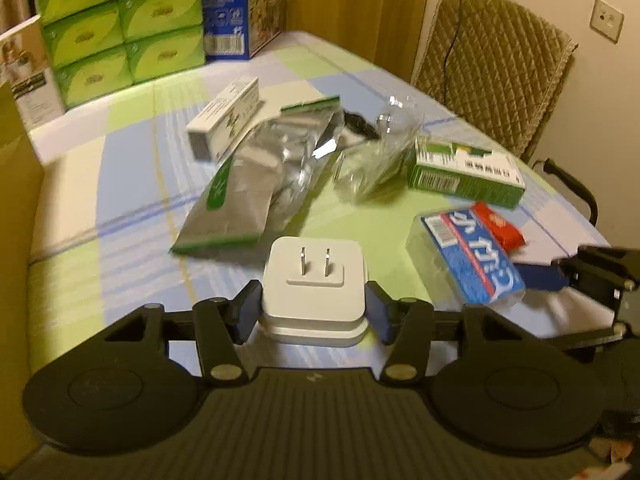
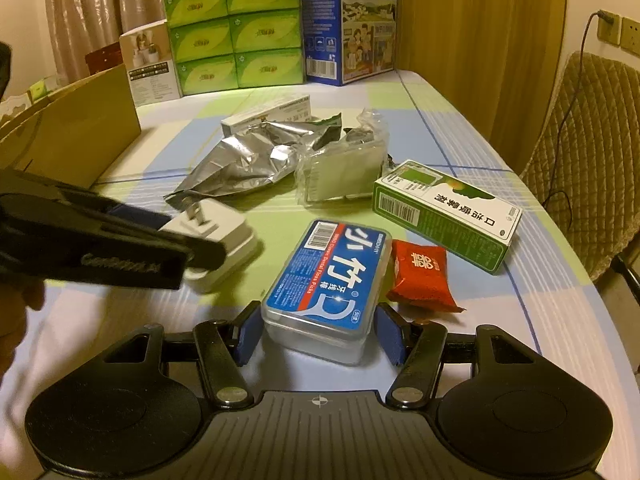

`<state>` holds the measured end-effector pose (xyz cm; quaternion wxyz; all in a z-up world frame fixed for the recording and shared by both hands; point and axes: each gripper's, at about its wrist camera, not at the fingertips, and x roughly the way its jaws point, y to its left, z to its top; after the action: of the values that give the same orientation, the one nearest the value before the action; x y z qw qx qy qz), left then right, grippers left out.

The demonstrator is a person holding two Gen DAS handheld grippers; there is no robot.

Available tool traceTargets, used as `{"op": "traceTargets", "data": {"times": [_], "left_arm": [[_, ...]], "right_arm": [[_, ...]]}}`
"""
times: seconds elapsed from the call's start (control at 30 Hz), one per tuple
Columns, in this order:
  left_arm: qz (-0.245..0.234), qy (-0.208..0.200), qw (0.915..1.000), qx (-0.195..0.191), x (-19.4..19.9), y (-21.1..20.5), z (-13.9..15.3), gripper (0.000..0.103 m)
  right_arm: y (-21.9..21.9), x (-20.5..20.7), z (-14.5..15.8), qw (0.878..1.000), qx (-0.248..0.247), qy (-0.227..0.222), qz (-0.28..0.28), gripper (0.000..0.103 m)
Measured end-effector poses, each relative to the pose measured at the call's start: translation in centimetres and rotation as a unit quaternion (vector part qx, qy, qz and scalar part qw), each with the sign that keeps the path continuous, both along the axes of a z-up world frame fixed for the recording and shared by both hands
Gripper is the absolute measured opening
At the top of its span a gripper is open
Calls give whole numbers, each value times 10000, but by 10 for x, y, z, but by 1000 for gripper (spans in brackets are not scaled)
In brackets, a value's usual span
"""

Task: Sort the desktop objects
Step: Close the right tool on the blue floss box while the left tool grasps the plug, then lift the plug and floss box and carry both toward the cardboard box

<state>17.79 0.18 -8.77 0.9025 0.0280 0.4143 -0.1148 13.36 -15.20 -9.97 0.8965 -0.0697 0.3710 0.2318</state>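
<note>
In the left wrist view, my left gripper (image 1: 313, 300) is shut on a white plug adapter (image 1: 314, 276), prongs facing up, low over the checked tablecloth (image 1: 132, 216). The right wrist view shows that adapter (image 2: 224, 236) tilted in the left gripper's fingers (image 2: 132, 216). My right gripper (image 2: 318, 320) is shut on a blue-labelled clear floss box (image 2: 324, 280), pads flush on both long sides. A red packet (image 2: 420, 276) lies just right of it, and a green carton (image 2: 444, 212) beyond. A crumpled silver foil bag (image 2: 244, 160), a clear plastic pack (image 2: 340, 168) and a slim white box (image 2: 268, 116) lie mid-table.
Green tissue packs (image 2: 236, 36) and a blue milk carton (image 2: 348, 20) stand stacked at the table's far end. An open cardboard box (image 2: 80, 128) sits along the left edge. A quilted chair (image 2: 592, 172) stands off the right edge, with a cable hanging from a wall socket (image 2: 608, 24).
</note>
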Motion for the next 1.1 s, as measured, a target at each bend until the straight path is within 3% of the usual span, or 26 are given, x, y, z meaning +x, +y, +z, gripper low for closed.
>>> {"op": "traceTargets", "data": {"times": [0.5, 0.73, 1.1], "left_arm": [[492, 69, 9988, -29, -93, 3, 6, 50], [534, -6, 9985, -149, -91, 9, 3, 55], [449, 42, 9990, -46, -79, 2, -11, 60]], "right_arm": [[-25, -49, 9, 9991, -162, 251, 299, 56], [-22, -46, 10, 9998, -69, 99, 154, 64], [-17, -32, 1, 9997, 10, 198, -128, 64]]}}
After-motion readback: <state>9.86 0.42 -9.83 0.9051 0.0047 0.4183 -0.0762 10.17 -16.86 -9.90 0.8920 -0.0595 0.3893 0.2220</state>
